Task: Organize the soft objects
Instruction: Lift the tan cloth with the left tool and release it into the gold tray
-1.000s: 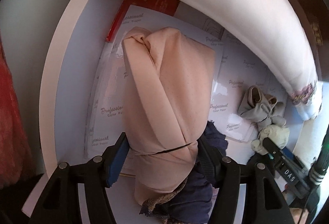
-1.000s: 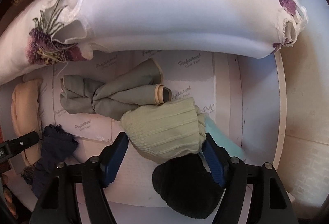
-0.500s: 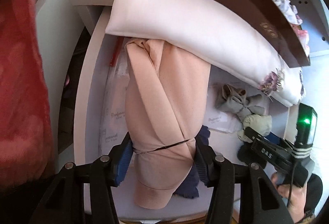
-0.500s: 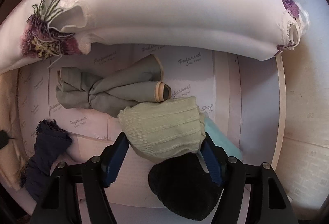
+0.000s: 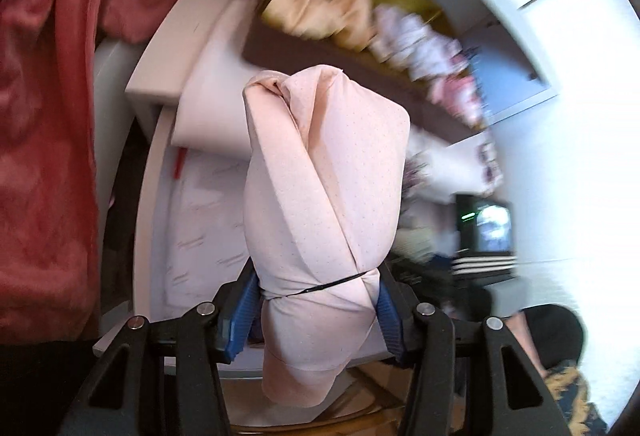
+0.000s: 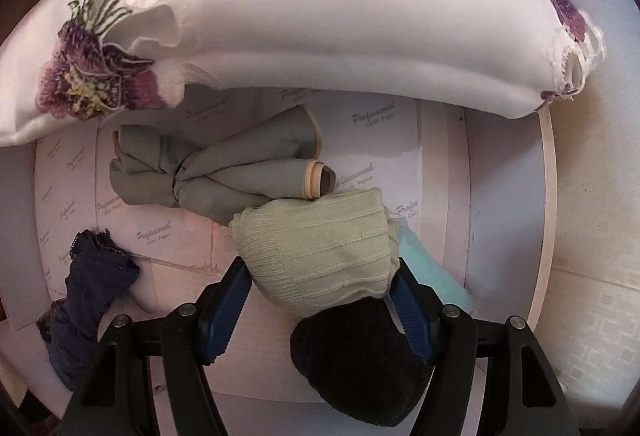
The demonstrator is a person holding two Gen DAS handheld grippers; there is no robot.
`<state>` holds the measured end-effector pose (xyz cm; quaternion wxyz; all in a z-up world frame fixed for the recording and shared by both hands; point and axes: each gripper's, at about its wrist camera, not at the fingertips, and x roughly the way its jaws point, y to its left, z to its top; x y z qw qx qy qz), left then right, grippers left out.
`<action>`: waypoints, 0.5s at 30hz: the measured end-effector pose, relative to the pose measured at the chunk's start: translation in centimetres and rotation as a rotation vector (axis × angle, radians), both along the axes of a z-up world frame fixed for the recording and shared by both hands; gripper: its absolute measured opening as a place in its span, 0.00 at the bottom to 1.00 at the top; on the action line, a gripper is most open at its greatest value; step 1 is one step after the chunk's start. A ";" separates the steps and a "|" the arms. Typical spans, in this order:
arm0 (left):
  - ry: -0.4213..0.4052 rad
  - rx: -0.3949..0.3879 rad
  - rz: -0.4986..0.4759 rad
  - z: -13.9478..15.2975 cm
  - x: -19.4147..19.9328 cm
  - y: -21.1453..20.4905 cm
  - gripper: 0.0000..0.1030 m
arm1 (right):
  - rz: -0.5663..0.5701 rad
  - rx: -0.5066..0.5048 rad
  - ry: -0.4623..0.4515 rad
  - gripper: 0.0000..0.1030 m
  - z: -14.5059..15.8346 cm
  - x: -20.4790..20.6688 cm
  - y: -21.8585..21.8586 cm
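My left gripper is shut on a peach cloth bundle tied with a thin black band, held up in the air above the white surface. My right gripper points down, shut on a pale green knit roll that rests on the paper-covered surface. A black cloth and a light turquoise one lie under and beside the roll. A knotted grey-green cloth lies just behind it, and a navy lace piece sits to the left.
A long white pillow with purple flower embroidery lies along the back. Behind it, in the left wrist view, a brown box holds several folded cloths. Red fabric hangs at the left. A tiled wall borders the right.
The left gripper has closed on the peach bundle and risen with it off the surface, tilting up until the brown box shows. The bundle has left the right wrist view. The right gripper has stayed put.
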<state>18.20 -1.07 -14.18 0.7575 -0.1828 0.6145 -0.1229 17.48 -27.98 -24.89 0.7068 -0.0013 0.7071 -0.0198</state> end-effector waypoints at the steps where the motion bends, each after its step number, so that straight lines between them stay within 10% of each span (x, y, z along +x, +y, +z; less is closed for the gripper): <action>1: -0.015 -0.017 0.002 0.6 0.2 0.0 0.52 | 0.003 -0.001 0.000 0.68 0.0 0.0 0.1; 15: 0.023 -0.227 0.152 5.3 10.3 0.1 0.52 | 0.013 -0.004 0.003 0.68 -0.3 -0.2 0.4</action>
